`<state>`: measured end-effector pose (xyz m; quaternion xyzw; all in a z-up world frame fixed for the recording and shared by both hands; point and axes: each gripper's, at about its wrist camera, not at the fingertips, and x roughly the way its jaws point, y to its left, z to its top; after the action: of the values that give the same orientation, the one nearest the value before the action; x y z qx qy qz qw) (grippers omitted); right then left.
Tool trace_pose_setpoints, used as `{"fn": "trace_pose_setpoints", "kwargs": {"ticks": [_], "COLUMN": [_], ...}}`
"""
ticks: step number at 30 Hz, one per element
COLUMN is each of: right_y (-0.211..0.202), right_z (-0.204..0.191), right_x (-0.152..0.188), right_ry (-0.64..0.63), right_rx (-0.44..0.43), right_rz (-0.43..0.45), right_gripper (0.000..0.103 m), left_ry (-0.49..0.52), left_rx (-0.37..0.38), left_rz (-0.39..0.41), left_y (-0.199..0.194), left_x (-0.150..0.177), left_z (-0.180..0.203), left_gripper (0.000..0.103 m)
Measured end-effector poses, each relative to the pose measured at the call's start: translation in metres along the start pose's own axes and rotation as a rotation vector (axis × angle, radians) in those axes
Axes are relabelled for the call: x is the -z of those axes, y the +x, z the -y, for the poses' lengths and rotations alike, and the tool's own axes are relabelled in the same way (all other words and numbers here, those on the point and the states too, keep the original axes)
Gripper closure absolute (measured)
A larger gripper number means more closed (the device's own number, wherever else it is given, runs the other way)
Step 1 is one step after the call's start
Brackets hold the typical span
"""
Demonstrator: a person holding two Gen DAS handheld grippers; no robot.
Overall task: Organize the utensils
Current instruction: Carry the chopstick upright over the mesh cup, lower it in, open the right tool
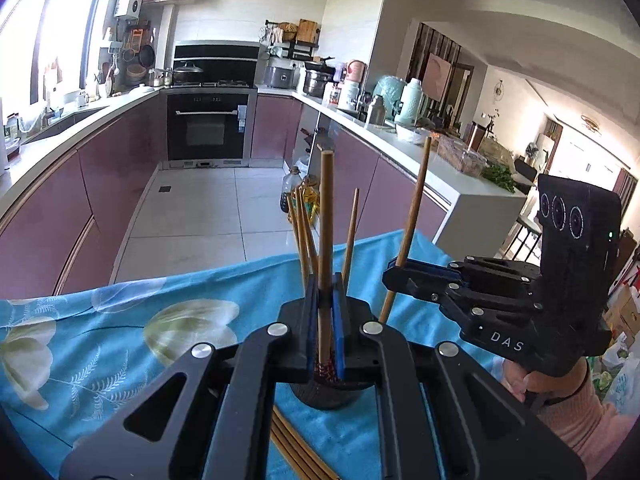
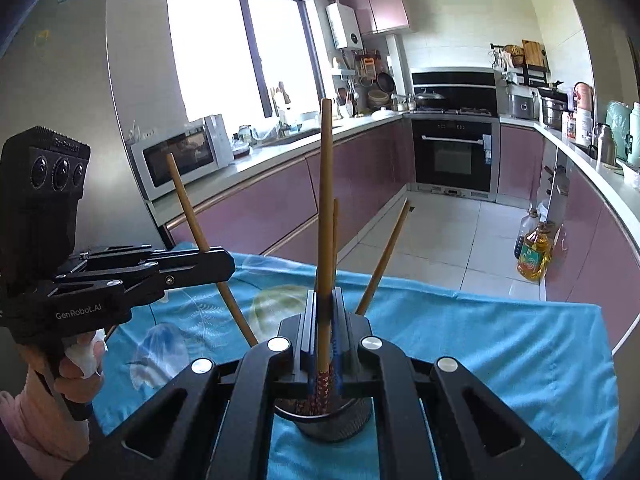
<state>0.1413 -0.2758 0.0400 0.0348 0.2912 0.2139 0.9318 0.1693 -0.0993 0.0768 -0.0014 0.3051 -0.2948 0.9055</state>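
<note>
The left gripper (image 1: pixel 327 292) is closed on one chopstick (image 1: pixel 326 240), held almost upright, its patterned end just over the dark cup (image 1: pixel 325 394) below. The right gripper (image 2: pixel 325 300) is closed on another chopstick (image 2: pixel 325 208), also upright above this cup.

Black tongs (image 1: pixel 325 292), silver screws, pink sleeves (image 1: pixel 588 412)

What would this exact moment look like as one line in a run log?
left claw: shut on chopstick | right claw: shut on chopstick | both over dark cup | blue cloth underneath
</note>
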Motion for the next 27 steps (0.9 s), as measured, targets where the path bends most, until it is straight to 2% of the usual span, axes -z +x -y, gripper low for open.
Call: {"fn": "trace_pose_setpoints", "kwargs": {"ticks": [5, 9, 16, 18, 21, 25, 27], "right_y": [0.022, 0.030, 0.030, 0.029, 0.024, 0.019, 0.014], "right_z": [0.002, 0.005, 0.013, 0.015, 0.017, 0.019, 0.017], "right_x": [0.012, 0.015, 0.013, 0.014, 0.014, 0.014, 0.015], "right_ry": [-0.003, 0.013, 0.050, 0.061, 0.075, 0.086, 0.084], "right_rx": [0.006, 0.008, 0.007, 0.011, 0.014, 0.016, 0.015], "right_rz": [-0.106, -0.132, -0.115, -0.104, -0.084, -0.060, -0.048], "right_gripper": [0.097, 0.096, 0.092, 0.091, 0.086, 0.073, 0.072], "left_ry": [0.024, 0.032, 0.005, 0.000, -0.008, -0.029, -0.034], "left_rx": [-0.012, -0.033, -0.047, -0.047, -0.057, -0.061, -0.070], "left_rz": [-0.079, -0.111, -0.126, -0.123, -0.105, -0.079, -0.061], "left_y": [0.025, 0.040, 0.061, 0.063, 0.060, 0.051, 0.043], "left_x": [0.007, 0.009, 0.008, 0.010, 0.013, 0.018, 0.021], "left_z": [-0.006, -0.010, -0.017, -0.019, -0.021, -0.024, -0.026], "left_gripper": [0.094, 0.094, 0.093, 0.087, 0.080, 0.078, 0.076]}}
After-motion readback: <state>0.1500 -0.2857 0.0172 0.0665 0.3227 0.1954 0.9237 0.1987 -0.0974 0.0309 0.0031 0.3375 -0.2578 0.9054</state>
